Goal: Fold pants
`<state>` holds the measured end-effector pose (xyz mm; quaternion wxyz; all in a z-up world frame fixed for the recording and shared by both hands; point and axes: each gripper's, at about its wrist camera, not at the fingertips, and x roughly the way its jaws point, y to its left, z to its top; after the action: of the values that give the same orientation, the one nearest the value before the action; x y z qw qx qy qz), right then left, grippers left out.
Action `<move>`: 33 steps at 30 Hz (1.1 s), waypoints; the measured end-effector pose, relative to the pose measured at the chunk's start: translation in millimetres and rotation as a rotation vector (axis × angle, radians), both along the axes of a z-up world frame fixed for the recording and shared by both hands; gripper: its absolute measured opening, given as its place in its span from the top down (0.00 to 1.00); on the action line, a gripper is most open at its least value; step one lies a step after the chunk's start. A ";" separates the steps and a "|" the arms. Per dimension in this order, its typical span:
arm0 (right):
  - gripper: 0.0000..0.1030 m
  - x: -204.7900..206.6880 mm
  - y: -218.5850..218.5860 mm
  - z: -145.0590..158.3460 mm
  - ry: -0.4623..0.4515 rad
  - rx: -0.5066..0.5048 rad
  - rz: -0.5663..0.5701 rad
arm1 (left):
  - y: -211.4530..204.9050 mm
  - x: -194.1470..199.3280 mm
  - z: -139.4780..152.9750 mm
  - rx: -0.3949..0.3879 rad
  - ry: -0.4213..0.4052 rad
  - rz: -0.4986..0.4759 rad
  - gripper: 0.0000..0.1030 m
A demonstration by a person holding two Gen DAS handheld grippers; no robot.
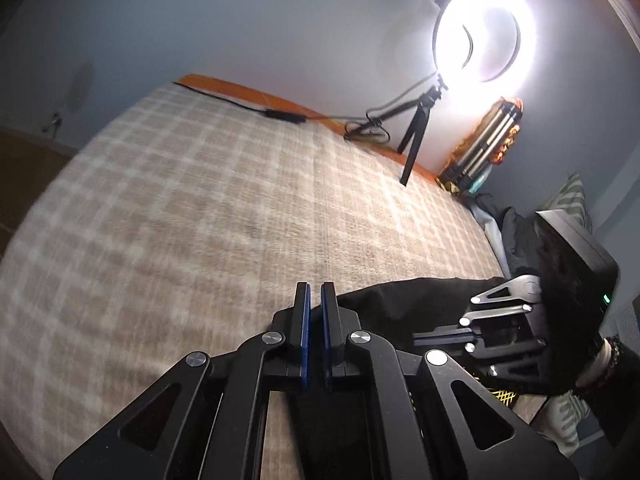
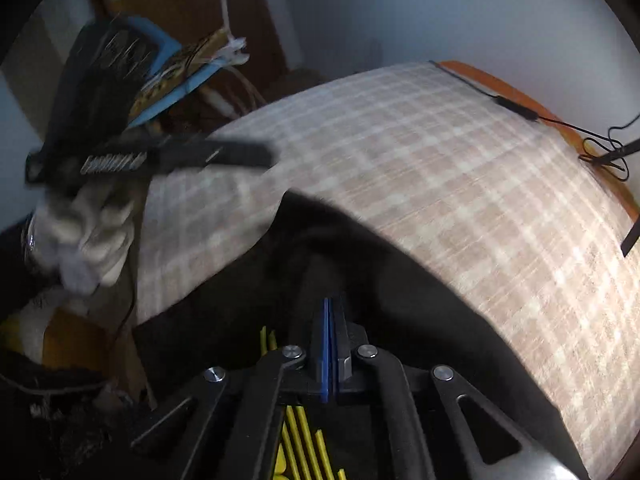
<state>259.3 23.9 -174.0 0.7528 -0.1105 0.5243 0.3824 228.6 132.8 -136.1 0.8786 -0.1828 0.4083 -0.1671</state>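
Black pants (image 1: 416, 300) lie on a beige checked bedcover (image 1: 200, 208); in the right wrist view the pants (image 2: 352, 248) spread dark under and ahead of the fingers, with yellow stripes low down. My left gripper (image 1: 315, 292) is nearly closed with a narrow gap, at the pants' edge; whether cloth is pinched is hidden. My right gripper (image 2: 331, 304) is shut, pads together, over the black cloth. It also shows in the left wrist view (image 1: 440, 336), low over the pants at the right.
A lit ring light (image 1: 484, 32) on a small tripod stands at the bed's far edge, with its cable (image 1: 280, 114) along the orange border. Clutter and a pillow lie at the right. A blue board and white cloth (image 2: 92, 232) sit beside the bed.
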 end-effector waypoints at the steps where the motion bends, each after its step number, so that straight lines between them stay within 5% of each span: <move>1: 1.00 -1.1 0.5 0.9 -0.021 -0.020 -0.008 | -3.8 8.0 -5.5 -0.003 0.024 -0.020 0.96; 2: 0.98 1.3 -1.2 1.6 -0.026 -0.023 -0.025 | -6.1 17.3 -13.6 -0.008 0.068 -0.025 0.95; 5: 0.44 15.0 -19.6 5.3 -0.018 -0.006 -0.094 | -6.1 24.3 -27.6 -0.067 0.124 -0.053 0.94; 6: 0.37 21.0 -24.5 7.0 -0.033 -0.004 -0.108 | -7.3 23.2 -29.2 -0.062 0.123 -0.059 0.94; 13: 0.40 62.8 -33.3 -25.5 0.020 -0.060 -0.060 | -11.4 14.4 -28.8 -0.027 0.123 -0.096 0.94; 16: 0.76 66.0 -32.5 -31.5 0.022 -0.040 -0.034 | -10.7 11.5 -28.8 -0.004 0.130 -0.106 0.94; 17: 0.98 65.3 -34.3 -27.3 0.043 -0.001 -0.030 | -10.7 10.7 -28.2 0.007 0.130 -0.107 0.94; 25: 1.00 2.5 -24.5 5.6 -0.134 -0.049 0.049 | 9.2 9.1 0.3 -0.049 0.056 -0.019 0.94; 33: 1.00 -42.9 -20.9 4.1 -0.153 -0.091 0.161 | -23.7 -6.4 -4.9 0.053 0.076 -0.131 0.94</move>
<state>216.5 3.0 -170.0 0.7517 -0.2152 0.4716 0.4077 222.2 109.0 -141.0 0.8542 -0.1387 0.4567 -0.2061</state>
